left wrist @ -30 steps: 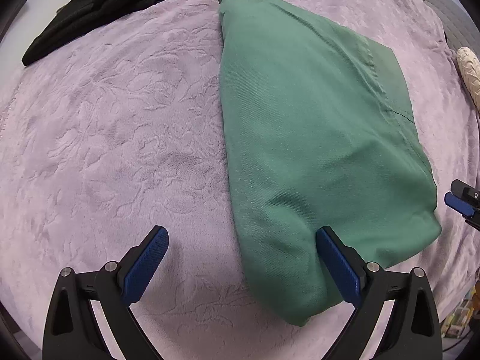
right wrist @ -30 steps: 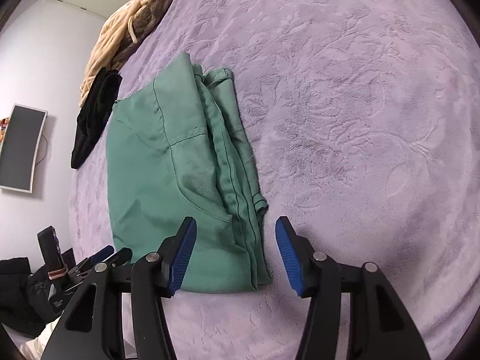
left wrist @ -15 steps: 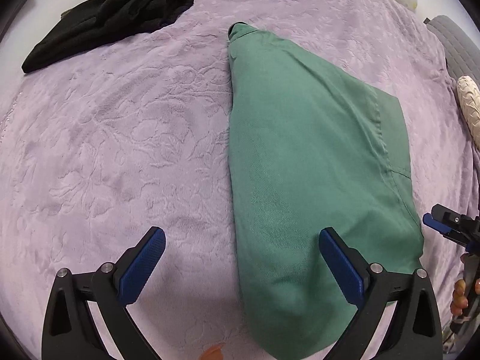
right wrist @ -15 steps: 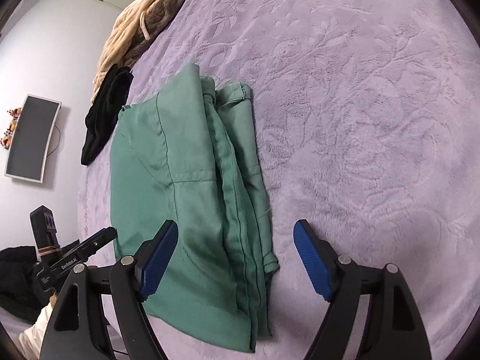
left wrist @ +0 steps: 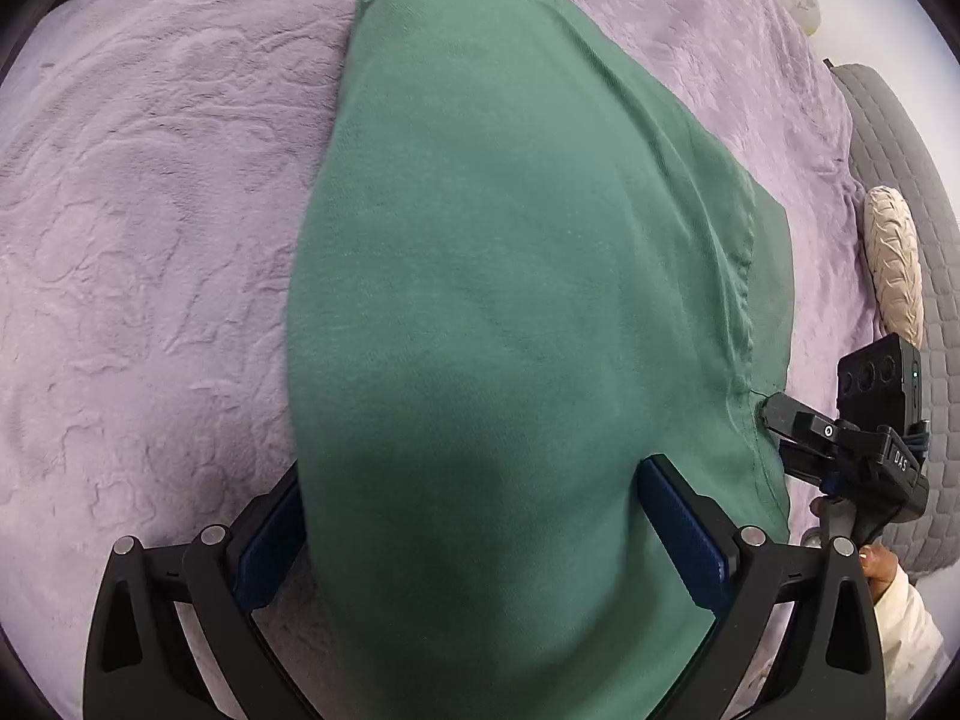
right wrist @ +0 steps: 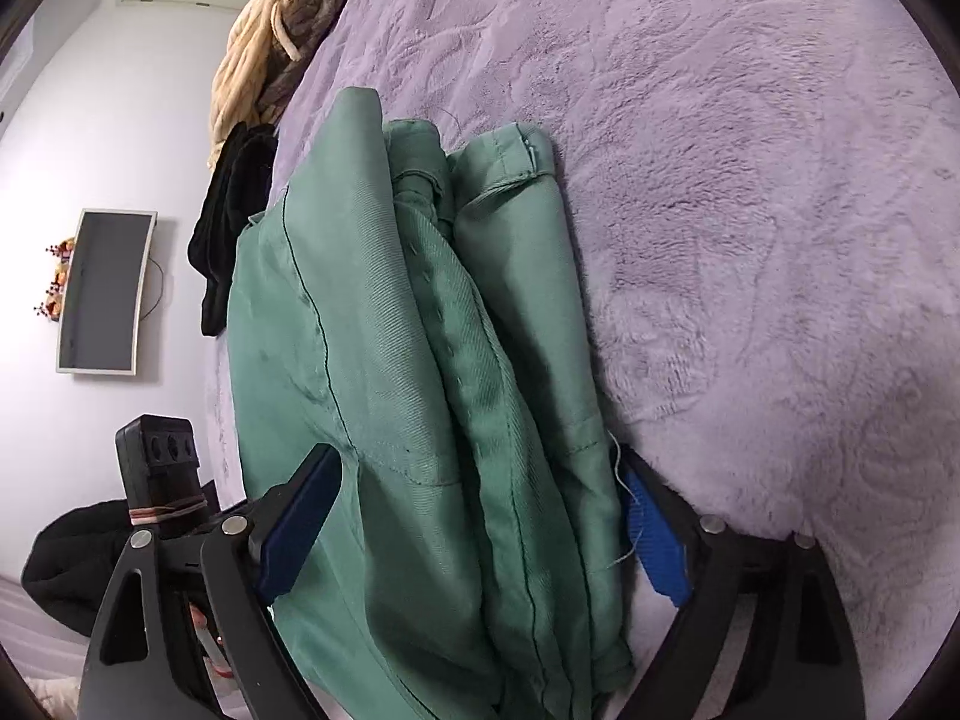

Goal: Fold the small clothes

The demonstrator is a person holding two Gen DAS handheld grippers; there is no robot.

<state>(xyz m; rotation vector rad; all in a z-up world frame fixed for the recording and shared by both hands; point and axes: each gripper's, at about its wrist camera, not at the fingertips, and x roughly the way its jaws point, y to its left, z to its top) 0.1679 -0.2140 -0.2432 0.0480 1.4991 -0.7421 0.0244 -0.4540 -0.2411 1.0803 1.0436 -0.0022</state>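
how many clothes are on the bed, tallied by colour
green: 1, the folded green garment
black: 1, the black garment
cream and brown: 1, the cream and brown pile, separate items cannot be told
total: 3

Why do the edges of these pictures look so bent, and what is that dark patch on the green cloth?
Both wrist views are fisheye, so the purple bedspread bulges and black corners frame each picture. In the left wrist view the dark patch on the green garment looks like the shadow of the left claw. In the right wrist view seams stay sharp; far edges soften.
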